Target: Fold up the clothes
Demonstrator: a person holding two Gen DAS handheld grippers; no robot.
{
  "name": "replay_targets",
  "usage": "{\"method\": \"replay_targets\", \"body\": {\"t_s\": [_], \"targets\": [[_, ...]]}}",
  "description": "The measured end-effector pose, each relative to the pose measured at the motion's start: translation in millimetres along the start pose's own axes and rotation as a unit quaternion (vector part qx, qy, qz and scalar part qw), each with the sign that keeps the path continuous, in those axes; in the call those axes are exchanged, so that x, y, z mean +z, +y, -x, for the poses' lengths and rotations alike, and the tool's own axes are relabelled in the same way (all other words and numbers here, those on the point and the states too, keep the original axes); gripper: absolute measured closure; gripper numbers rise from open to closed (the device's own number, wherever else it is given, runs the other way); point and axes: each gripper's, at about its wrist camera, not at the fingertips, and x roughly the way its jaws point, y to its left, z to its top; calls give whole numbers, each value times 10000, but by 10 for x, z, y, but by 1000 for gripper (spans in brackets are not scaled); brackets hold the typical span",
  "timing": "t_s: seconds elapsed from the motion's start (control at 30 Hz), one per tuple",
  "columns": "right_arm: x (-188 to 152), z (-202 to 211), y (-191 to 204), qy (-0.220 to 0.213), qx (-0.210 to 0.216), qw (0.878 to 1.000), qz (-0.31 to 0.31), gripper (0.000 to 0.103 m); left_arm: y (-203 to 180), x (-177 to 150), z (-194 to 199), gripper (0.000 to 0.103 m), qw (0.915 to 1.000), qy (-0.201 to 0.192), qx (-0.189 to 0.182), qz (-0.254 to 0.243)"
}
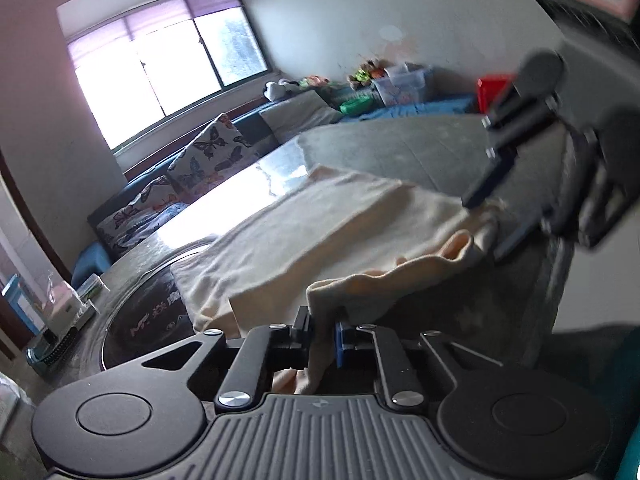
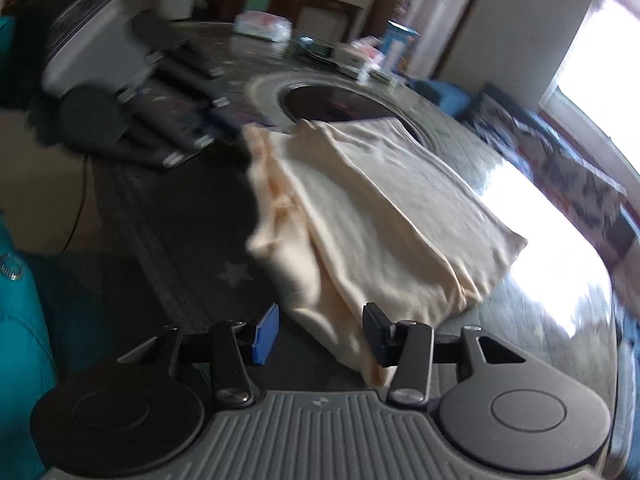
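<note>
A cream garment (image 1: pixel 320 224) lies partly folded on a dark stone table (image 1: pixel 400 148). My left gripper (image 1: pixel 323 340) is shut on a near corner of the garment, and cloth bunches between its jaws. In the left wrist view my right gripper (image 1: pixel 492 216) stands at the right, over the garment's far corner, with its jaws apart. In the right wrist view my right gripper (image 2: pixel 320 334) is open, and the garment's (image 2: pixel 380 208) near edge hangs between its fingers, ungripped. The left gripper (image 2: pixel 208 136) shows blurred at the upper left, at the garment's other corner.
A round dark inset (image 2: pixel 332 106) sits in the table (image 2: pixel 460 144) past the garment. Boxes and small items (image 2: pixel 360 56) crowd the far end. A sofa with butterfly cushions (image 1: pixel 192 168) runs under a window (image 1: pixel 168 60). A teal seat (image 2: pixel 20 320) is near left.
</note>
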Motion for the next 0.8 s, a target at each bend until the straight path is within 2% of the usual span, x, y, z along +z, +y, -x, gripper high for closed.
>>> {"method": "replay_targets", "body": {"t_s": [0.17,0.27,0.3,0.37,0.43,0.5,0.7,0.77,0.8], "targets": [[42,-150,18,-188,-145,9997,73,57,98,83,-93,90,9997,-25,0,256],[80,-259,-58,-234,-40,9995,-198,67,121,73,-129,87,9994,40,15,338],[94,-296,-89,-251,21,9992,-320,78,121,54,-129,86,9994,48,30,332],[131,-322,-155,-229,139,9980,-581,88,84,2,-90,77,9996,60,85,277],[153,-310,-213,-287,160,9967,-737,90,63,-69,-53,61,9996,99,173,182],[168,-286,-283,-337,218,9948,-934,92,45,-143,-10,55,9996,121,251,102],[180,-216,-404,-520,220,9893,-1345,94,-46,-323,23,56,9981,262,452,-330],[179,-196,-409,-573,197,9880,-1424,94,-62,-370,12,63,9974,307,502,-415],[178,-187,-404,-602,182,9876,-1437,94,-62,-383,11,73,9973,314,511,-411]]}}
